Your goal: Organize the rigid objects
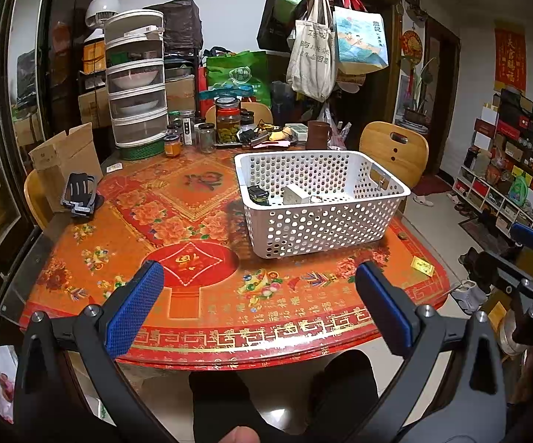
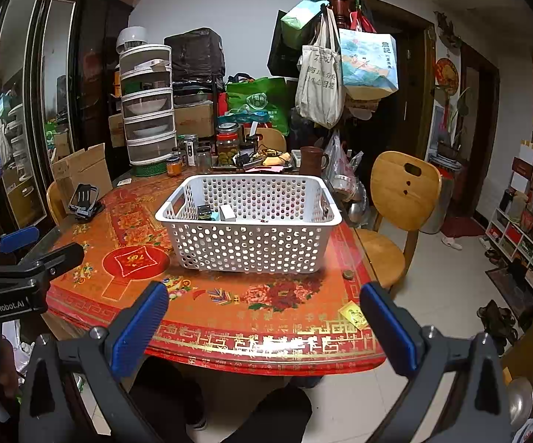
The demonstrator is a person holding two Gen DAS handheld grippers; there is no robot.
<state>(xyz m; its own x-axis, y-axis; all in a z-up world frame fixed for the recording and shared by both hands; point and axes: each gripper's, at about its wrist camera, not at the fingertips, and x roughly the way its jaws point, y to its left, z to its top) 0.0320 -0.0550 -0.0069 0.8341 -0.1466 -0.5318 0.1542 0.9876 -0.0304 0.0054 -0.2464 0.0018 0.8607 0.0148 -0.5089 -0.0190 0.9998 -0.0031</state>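
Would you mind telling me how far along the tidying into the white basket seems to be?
Done: the white basket already holds a few small items. In hand: nothing; the left gripper and right gripper are both open and empty. Possibly left: the yellow card and small round piece on the table.

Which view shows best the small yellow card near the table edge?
The right wrist view: the yellow card lies close, flat on the table, between the open fingers. The left wrist view shows the card smaller, far right.

Black tool (image 1: 259, 306) frames, blue textured pads (image 1: 135, 306).
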